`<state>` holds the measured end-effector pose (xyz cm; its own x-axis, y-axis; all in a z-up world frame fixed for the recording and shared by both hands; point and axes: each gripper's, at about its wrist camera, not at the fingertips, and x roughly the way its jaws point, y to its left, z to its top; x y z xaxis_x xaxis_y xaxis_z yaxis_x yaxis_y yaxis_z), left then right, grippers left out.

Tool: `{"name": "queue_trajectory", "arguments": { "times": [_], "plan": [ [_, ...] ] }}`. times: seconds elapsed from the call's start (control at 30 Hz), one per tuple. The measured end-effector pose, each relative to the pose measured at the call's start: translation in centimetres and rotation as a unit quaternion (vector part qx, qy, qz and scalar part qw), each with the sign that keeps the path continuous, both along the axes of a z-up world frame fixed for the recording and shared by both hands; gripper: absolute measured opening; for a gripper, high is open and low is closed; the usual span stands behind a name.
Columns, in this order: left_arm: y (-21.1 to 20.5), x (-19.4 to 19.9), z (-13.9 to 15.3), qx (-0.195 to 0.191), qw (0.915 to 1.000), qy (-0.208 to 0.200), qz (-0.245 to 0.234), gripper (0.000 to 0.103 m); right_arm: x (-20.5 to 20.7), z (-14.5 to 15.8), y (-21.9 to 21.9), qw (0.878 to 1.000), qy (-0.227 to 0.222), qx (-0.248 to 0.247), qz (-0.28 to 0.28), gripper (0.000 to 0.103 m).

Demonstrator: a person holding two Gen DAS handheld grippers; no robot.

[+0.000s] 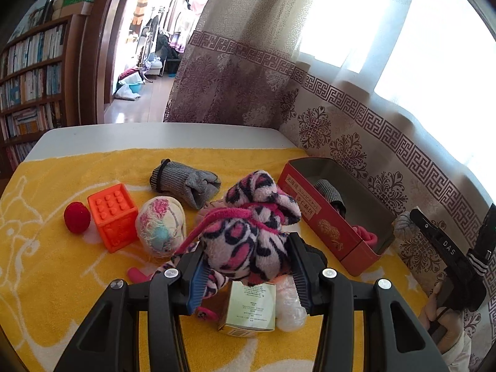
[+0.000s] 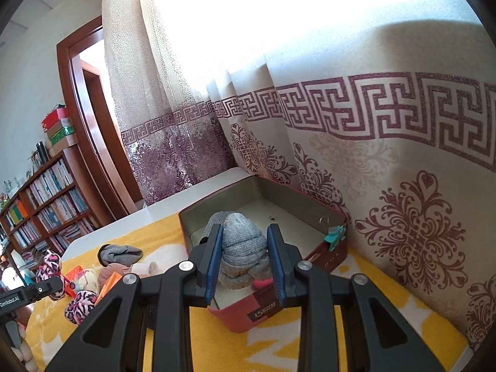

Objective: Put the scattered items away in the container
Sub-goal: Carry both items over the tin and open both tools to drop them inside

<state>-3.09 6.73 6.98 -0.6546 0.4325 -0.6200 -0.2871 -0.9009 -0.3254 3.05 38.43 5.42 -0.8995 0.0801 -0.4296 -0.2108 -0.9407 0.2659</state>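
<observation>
My left gripper (image 1: 248, 248) is shut on a fluffy pink leopard-print toy (image 1: 248, 217), held just above the yellow towel (image 1: 62, 279). The open red tin (image 1: 325, 217) stands to its right, against the curtain. It holds a grey knit piece (image 1: 330, 192) and something pink (image 1: 367, 235). My right gripper (image 2: 245, 232) is shut on a rolled grey knit sock (image 2: 245, 248), above the near end of the tin (image 2: 257, 313). On the towel lie a grey glove (image 1: 186, 183), an orange studded cube (image 1: 113, 217), a red ball (image 1: 77, 217) and an embroidered cloth ball (image 1: 161, 226).
A small printed carton (image 1: 251, 307) and a white crumpled wrapper (image 1: 290, 307) lie under the left gripper. The patterned curtain (image 2: 403, 217) hangs right behind the tin. A bookshelf (image 1: 31, 77) and a doorway stand beyond the table's far edge.
</observation>
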Motion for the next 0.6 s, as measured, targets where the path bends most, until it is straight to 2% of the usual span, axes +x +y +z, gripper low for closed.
{"name": "queue_trajectory", "arguments": {
  "times": [0.17,0.27,0.37,0.6],
  "plan": [
    [3.1,-0.4,0.5,-0.01,0.9996,0.004,-0.025,0.049,-1.7,-0.2,0.9,1.0,-0.01,0.004,0.009,0.032],
    [4.9,-0.8,0.5,-0.014,0.9992,0.002,-0.037,0.049,-3.3,-0.8,1.1,0.999,-0.03,0.006,0.036,0.032],
    [6.6,-1.1,0.5,-0.02,0.9986,0.0,-0.049,0.049,-3.6,-1.6,1.6,0.999,-0.03,-0.01,0.038,0.04],
    [10.3,-2.3,0.7,-0.024,0.9971,0.0,-0.073,0.049,-2.2,-1.5,3.2,1.0,0.003,-0.016,-0.014,0.041]
  ]
}}
